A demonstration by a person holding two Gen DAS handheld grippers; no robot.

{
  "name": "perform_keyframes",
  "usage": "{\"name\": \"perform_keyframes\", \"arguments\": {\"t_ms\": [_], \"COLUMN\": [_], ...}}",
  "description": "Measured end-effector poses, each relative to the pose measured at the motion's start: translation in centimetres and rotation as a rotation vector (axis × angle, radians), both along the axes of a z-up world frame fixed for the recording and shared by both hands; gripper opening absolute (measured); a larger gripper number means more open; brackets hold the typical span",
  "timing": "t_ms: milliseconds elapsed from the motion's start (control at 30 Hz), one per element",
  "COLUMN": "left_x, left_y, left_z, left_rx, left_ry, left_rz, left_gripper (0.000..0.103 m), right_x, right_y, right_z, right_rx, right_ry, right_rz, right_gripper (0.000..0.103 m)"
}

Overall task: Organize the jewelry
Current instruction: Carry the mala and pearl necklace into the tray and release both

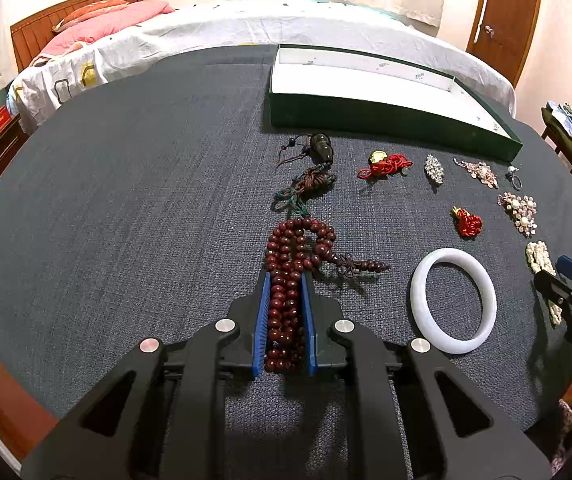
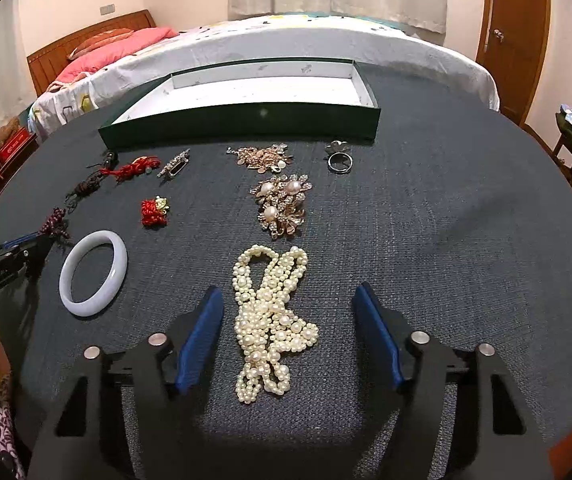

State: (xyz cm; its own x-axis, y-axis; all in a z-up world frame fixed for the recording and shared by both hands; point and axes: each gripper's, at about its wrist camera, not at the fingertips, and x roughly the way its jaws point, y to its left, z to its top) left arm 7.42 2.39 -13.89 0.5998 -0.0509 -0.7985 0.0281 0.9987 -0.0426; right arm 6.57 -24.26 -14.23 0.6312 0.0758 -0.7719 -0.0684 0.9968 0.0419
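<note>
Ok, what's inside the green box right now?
The green box shows only bare white lining in both views; no jewelry is visible inside. Its near wall hides the front strip of the floor, so that part is unconfirmed.

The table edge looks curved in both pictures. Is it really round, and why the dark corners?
Can't tell its true shape: in both wrist views the fisheye lens bows the table edge and blackens the corners. Right wrist view: the green box front bows too.

Two close wrist views angled down, toward green box (image 1: pixel 386 120), sharing white bangle (image 2: pixel 93 274).
</note>
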Motion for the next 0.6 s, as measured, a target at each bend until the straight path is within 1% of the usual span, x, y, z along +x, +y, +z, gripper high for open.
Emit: {"name": "perform_keyframes", "arguments": {"t_ms": [33,267,333,400,433,467,600], "left_x": [-0.03,-0.05,-0.05,-0.09,-0.09,-0.08,-0.11], "left_y": [0.01,0.05,0.05,0.05,0.03,0.03,0.00], "left_z": [0.00,-0.03,-0.03,-0.05,-0.04,-0.02,-0.02], "left_rx": [0.000,-0.002,-0.002,-0.003,-0.003,-0.002,-0.009], "left_ry": [0.000,0.000,0.000,0.000,0.001,0.001,0.001], "left_rz": [0.000,0.001,0.001,0.000,0.000,0.000,0.001], "left_gripper": [0.015,0.015,0.015,0.015,0.015,0.015,0.013], "right_x": [-0.03,-0.34,-0.47,-0.54,-0.57,-0.57,-0.61], "right_y": [0.01,0.19,0.29,0.37,0.40,0.42,0.42], "right_z": [0.03,0.08,0.11,0.11,0.10,0.09,0.12], "right_rx": [-0.001,-0.011,-0.008,-0.005,-0.001,0.005,0.014], "right_ry": [0.000,0.000,0.000,-0.001,-0.001,0.000,0.002], "right_rz": [0.001,0.026,0.040,0.051,0.056,0.062,0.067], "right_gripper": [0.057,0.045,0.037,0.031,0.026,0.024,0.021]}}
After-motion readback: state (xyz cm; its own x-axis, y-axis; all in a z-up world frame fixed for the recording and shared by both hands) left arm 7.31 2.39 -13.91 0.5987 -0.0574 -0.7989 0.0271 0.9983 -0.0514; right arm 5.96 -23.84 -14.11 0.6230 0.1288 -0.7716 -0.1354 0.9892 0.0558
